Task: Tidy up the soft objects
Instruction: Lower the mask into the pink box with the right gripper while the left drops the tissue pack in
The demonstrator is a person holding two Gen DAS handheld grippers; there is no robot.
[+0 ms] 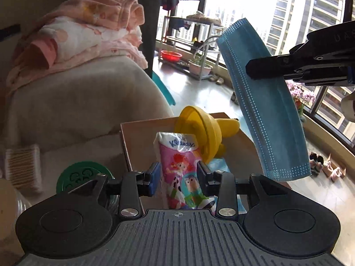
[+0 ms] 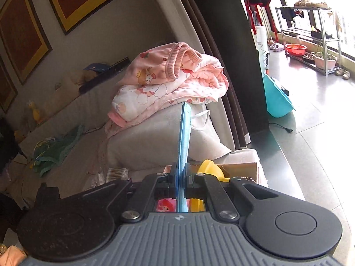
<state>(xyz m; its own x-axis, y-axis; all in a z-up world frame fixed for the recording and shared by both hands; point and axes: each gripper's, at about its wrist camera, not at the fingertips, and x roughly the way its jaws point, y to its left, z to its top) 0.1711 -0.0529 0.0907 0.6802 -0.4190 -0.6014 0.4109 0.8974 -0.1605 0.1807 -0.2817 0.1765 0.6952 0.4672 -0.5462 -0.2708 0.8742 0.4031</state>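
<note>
My left gripper (image 1: pixel 178 173) is shut on a Kleenex tissue pack (image 1: pixel 184 166) with cartoon prints and holds it upright over a cardboard box (image 1: pixel 142 137). A yellow plush toy (image 1: pixel 202 130) lies in the box, and something light blue lies beside it. My right gripper (image 1: pixel 249 68) comes in from the right and is shut on a blue face mask (image 1: pixel 266 115) that hangs above the box's right side. In the right wrist view the mask (image 2: pixel 184 137) stands edge-on between the shut fingers of my right gripper (image 2: pixel 181 181), with the yellow toy (image 2: pixel 209 168) and the box (image 2: pixel 244 168) below.
A beige sofa (image 1: pixel 77 102) with a pile of pink children's clothes (image 1: pixel 88 28) stands behind the box. A green round lid (image 1: pixel 82 175) and a pack of cotton swabs (image 1: pixel 22 168) lie to the left. A shoe rack (image 1: pixel 188 44) with a red basin stands by the window.
</note>
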